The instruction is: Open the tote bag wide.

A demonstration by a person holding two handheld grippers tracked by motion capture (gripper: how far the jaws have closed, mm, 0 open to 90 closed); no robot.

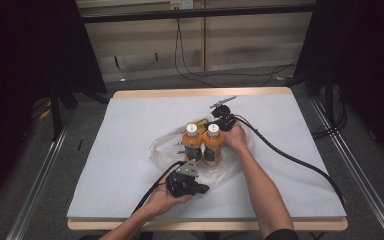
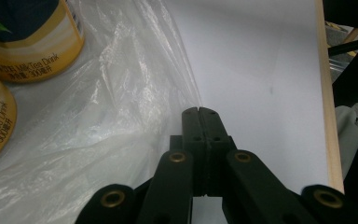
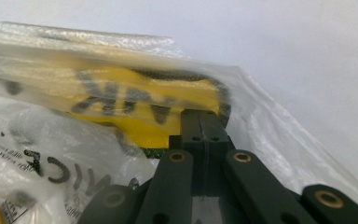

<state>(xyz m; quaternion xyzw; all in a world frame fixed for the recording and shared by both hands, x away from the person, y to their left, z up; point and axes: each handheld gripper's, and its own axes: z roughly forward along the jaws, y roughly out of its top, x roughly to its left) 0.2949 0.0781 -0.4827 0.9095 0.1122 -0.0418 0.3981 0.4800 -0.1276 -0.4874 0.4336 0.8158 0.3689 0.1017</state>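
Two orange milk-tea bottles (image 1: 192,145) (image 1: 213,142) with white caps stand upright side by side on a clear plastic bag (image 1: 162,147) at the table's middle. My left gripper (image 1: 202,189) is at the bag's near edge. In the left gripper view its jaws are shut with the tips (image 2: 199,111) on the film's edge (image 2: 121,116), and the bottles (image 2: 32,42) are at the upper left. My right gripper (image 1: 216,121) sits just behind the bottles. It (image 3: 204,114) is shut against the bag (image 3: 270,135), through which a yellow packet (image 3: 135,98) shows.
The table carries a pale cover (image 1: 130,125) with a wooden rim (image 2: 328,116). The right gripper's black cable (image 1: 290,157) runs off to the right front. Dark stands flank the table and wires lie on the floor behind (image 1: 205,75).
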